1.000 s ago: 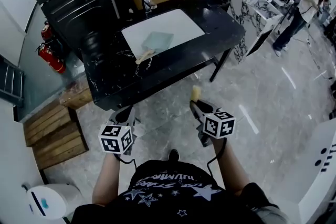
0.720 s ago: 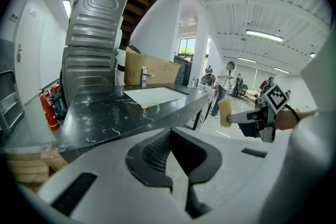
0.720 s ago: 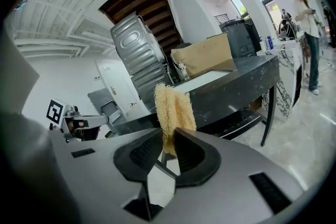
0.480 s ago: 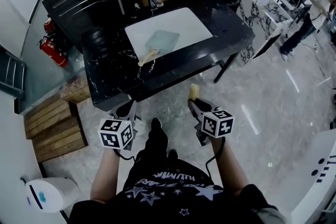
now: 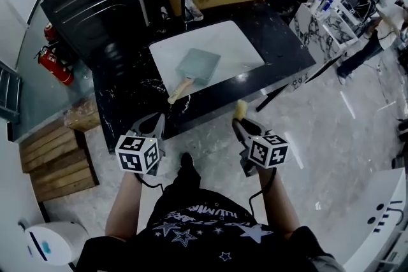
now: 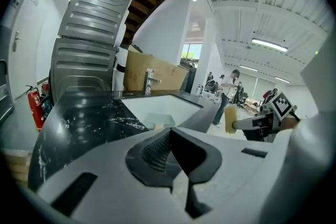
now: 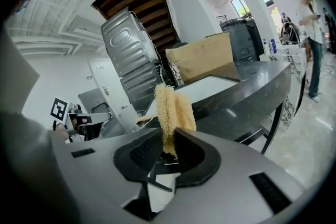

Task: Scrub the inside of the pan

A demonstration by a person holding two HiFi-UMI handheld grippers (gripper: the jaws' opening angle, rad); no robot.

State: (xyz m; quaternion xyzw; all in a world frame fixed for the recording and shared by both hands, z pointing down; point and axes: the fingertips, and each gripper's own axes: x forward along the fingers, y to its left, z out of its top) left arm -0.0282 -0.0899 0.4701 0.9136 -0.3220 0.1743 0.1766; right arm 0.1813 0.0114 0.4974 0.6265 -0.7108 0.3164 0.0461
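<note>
Your black worktop carries a white sink, and the square pan lies inside that sink. In front of the sink, your left tool is closed and empty, while your right tool pinches a yellow sponge.

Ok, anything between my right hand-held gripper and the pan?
Nothing visible. The square grey pan with a wooden handle lies uncovered in the white sink. Between it and the right hand-held gripper, shut on a yellow fibrous sponge, there is only the front strip of the black marble counter.
</note>
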